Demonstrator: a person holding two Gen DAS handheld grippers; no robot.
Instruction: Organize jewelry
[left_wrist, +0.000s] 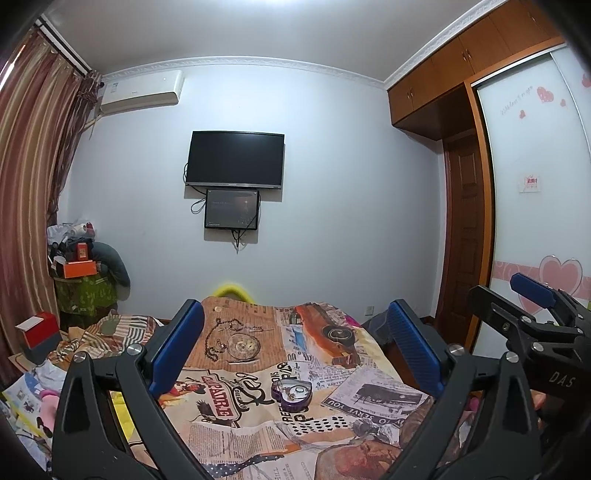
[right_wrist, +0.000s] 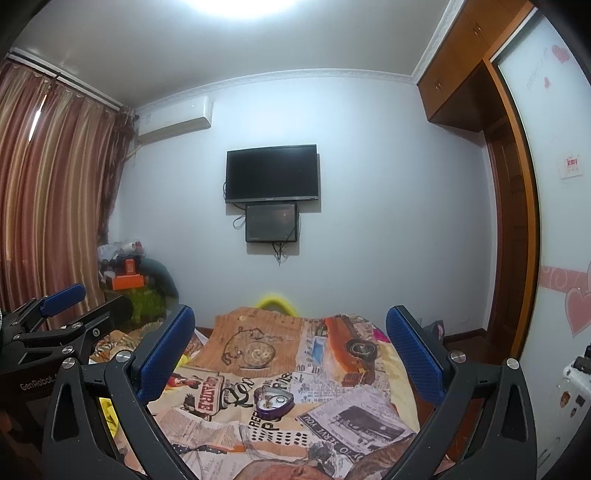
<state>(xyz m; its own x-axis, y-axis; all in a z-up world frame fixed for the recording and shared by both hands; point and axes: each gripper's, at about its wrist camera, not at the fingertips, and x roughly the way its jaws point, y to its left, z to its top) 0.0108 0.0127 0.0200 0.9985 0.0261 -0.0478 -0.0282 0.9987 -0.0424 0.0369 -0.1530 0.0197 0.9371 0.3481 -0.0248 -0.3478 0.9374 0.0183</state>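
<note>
Left gripper (left_wrist: 295, 347) spread wide, empty, raised above printed bedspread (left_wrist: 229, 435). Heart-shaped purple tin (left_wrist: 291, 394) open mid-spread, small pieces inside, unclear which. Right gripper (right_wrist: 291, 349) likewise spread, empty. Progress judged uncertain: no loose jewelry evident.

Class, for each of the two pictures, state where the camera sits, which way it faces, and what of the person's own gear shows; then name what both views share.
Left wrist: sits on the left gripper, faces along its open fingers over the bed toward the TV wall; the right gripper shows at the right edge.
Right wrist: sits on the right gripper, facing likewise; the left gripper shows at the left edge.
Shared: the heart-shaped tin on the printed bedspread, TV, air conditioner.
</note>
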